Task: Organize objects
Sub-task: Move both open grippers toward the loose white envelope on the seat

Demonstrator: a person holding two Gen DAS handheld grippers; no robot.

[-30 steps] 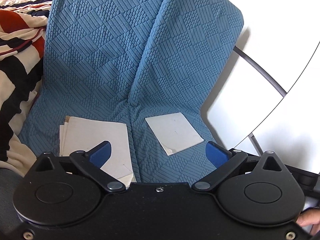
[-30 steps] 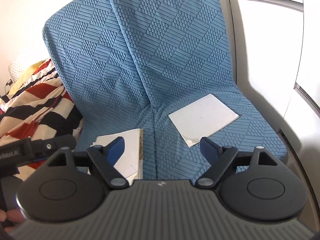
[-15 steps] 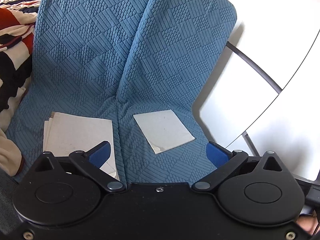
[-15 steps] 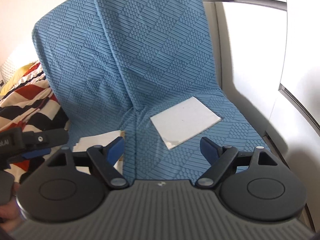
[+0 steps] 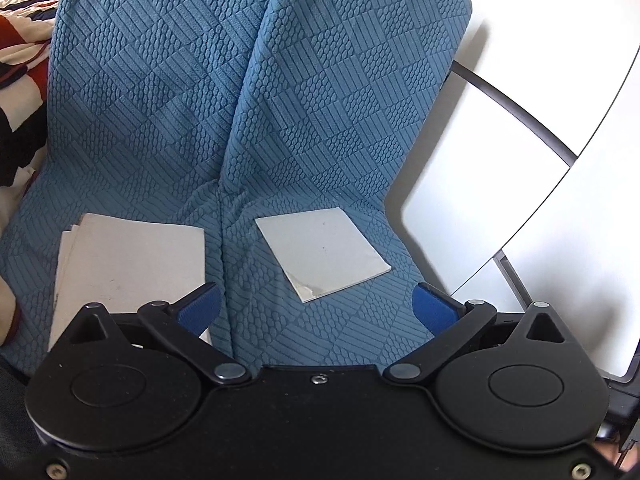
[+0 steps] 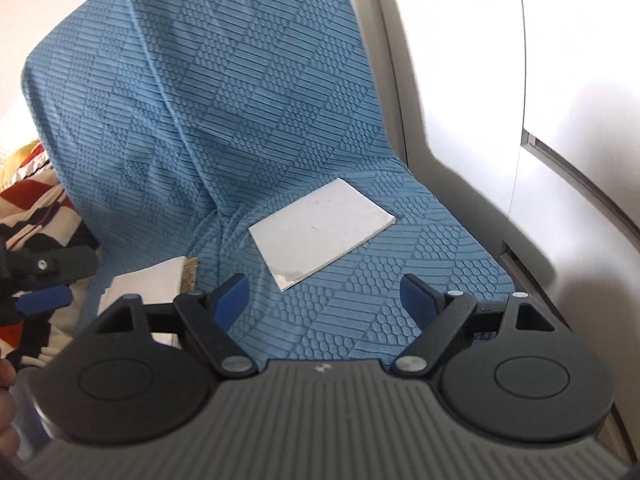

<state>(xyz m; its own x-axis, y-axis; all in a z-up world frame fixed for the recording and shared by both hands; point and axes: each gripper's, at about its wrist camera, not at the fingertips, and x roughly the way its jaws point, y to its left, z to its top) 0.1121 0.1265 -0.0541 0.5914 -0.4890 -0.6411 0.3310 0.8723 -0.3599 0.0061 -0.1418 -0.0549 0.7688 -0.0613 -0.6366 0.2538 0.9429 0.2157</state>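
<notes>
A single grey-white square card [image 5: 324, 252] lies flat on the right half of the blue quilted cover [image 5: 280, 100]; it also shows in the right wrist view [image 6: 320, 232]. A stack of several pale cards [image 5: 128, 264] lies on the left half, and its edge shows in the right wrist view [image 6: 148, 284]. My left gripper [image 5: 316, 310] is open and empty, just short of both. My right gripper [image 6: 324, 296] is open and empty, close in front of the single card's torn corner. The left gripper's tip [image 6: 44, 300] shows at the left edge.
A striped red, black and cream blanket [image 5: 20, 48] lies left of the blue cover. White panels with a dark curved rail [image 5: 516, 108] stand to the right. A white wall panel [image 6: 460, 80] rises beside the cover's right edge.
Both grippers have shifted to the right and moved nearer the single card, which now sits more centrally in both views. Both stay open. The cards have not moved.
</notes>
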